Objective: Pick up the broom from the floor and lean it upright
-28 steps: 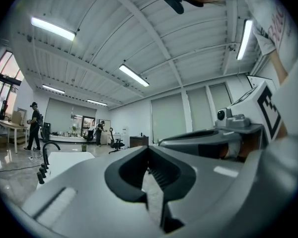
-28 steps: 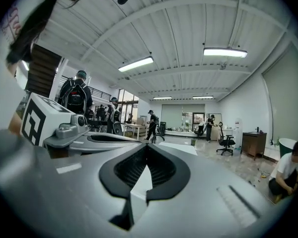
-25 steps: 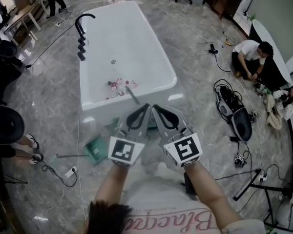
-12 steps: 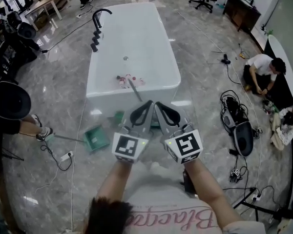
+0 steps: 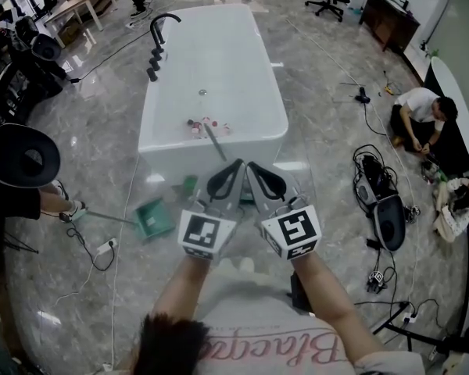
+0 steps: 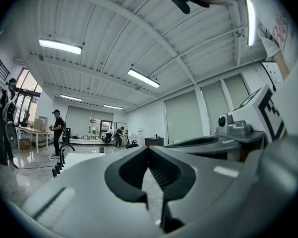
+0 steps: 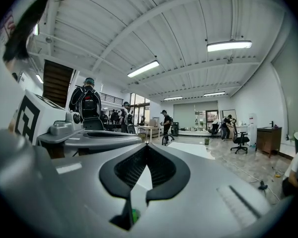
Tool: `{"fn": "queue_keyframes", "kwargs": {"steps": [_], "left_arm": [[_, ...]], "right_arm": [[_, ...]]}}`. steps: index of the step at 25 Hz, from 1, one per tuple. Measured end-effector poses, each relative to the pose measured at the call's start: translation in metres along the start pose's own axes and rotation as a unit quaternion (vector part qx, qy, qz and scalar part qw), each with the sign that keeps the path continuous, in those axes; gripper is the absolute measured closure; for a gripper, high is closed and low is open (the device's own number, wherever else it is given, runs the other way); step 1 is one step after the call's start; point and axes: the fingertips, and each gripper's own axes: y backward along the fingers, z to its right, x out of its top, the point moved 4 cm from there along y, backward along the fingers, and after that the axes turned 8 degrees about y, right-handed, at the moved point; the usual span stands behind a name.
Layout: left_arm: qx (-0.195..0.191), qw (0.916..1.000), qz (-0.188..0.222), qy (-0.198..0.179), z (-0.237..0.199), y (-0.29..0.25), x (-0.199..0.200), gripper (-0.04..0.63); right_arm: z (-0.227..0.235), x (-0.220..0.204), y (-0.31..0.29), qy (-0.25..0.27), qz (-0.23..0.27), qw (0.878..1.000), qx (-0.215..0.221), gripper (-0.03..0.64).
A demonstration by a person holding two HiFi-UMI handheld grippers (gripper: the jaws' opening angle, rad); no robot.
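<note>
A thin grey broom handle [image 5: 212, 141] slants from the bathtub's near rim down toward my gripper tips. Its lower part is hidden behind the grippers. A green piece [image 5: 189, 184] shows on the floor by the tub's foot, and a bit of green also shows low through the right gripper's jaw gap [image 7: 134, 215]. My left gripper [image 5: 237, 164] and right gripper [image 5: 249, 166] are held side by side, pointing at the tub's near end. In the gripper views the left gripper [image 6: 149, 148] and right gripper [image 7: 146, 147] both have their tips together with nothing between them.
The white bathtub [image 5: 277, 119] holds small items near its front and has a black tap [image 5: 158, 23]. A green dustpan [image 5: 153, 218] with a long handle lies on the floor at left. People sit at right [image 5: 420, 109] beside a bag [image 5: 384, 217] and cables. Camera gear stands at far left.
The view has swung so the tub sits more central and the dustpan lies further left. Both grippers stayed shut, side by side, and shifted a little together.
</note>
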Motion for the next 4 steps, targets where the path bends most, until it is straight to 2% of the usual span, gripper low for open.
{"fn": "queue_keyframes", "kwargs": {"steps": [4], "left_arm": [[0.005,1.0000,0.005,0.006,-0.0010,0.0003,0.0051,0.595]], "right_arm": [[-0.0027,0.0005,0.0001,-0.006,0.001,1.000,-0.005,0.615]]}}
